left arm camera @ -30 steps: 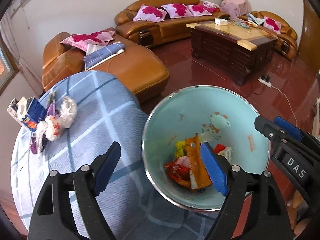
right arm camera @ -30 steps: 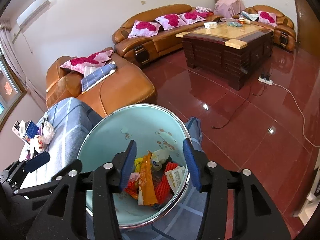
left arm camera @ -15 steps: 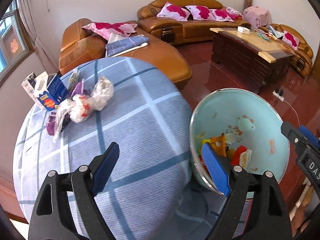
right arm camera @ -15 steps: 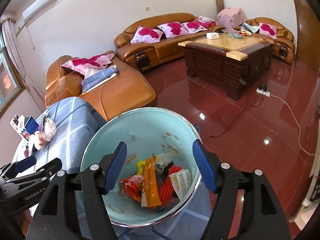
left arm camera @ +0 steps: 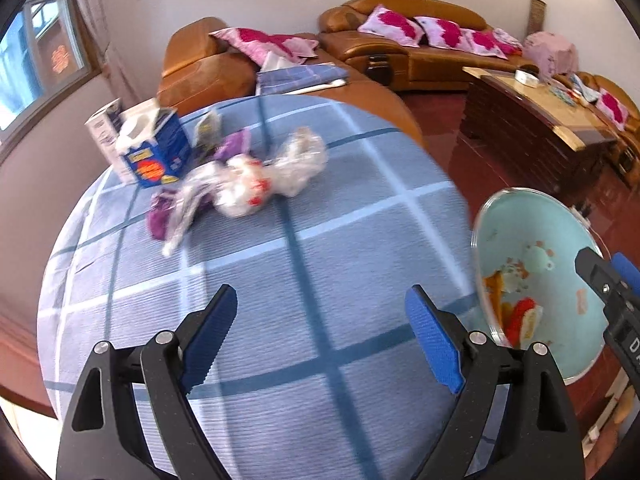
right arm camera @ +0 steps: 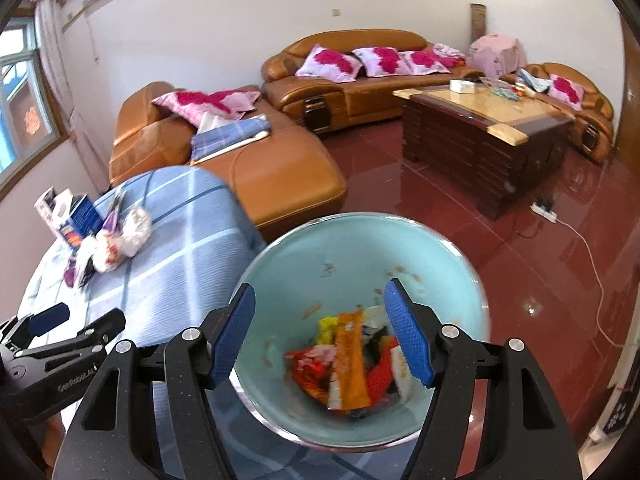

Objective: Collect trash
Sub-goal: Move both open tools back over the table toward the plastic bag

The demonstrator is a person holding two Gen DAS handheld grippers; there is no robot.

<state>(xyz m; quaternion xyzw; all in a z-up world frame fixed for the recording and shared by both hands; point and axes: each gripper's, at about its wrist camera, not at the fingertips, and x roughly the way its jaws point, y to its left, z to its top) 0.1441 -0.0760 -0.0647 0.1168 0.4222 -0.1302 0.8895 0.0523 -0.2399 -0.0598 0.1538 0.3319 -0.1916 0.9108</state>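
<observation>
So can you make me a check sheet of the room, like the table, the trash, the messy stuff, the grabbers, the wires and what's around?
Surface: round table under a blue checked cloth.
Job's things: light blue trash bin beside the table, wrappers in its bottom; crumpled plastic bags and a purple wrapper on the cloth.
Clutter: opened blue carton and a white box at the table's far edge.
Grippers: left gripper open over the cloth, nothing between its jaws; right gripper open above the bin, empty, its jaws have just been opening.
Cables: power strip and white cord on the floor.
Surroundings: tan leather sofas, pink cushions, dark coffee table, glossy red floor.
</observation>
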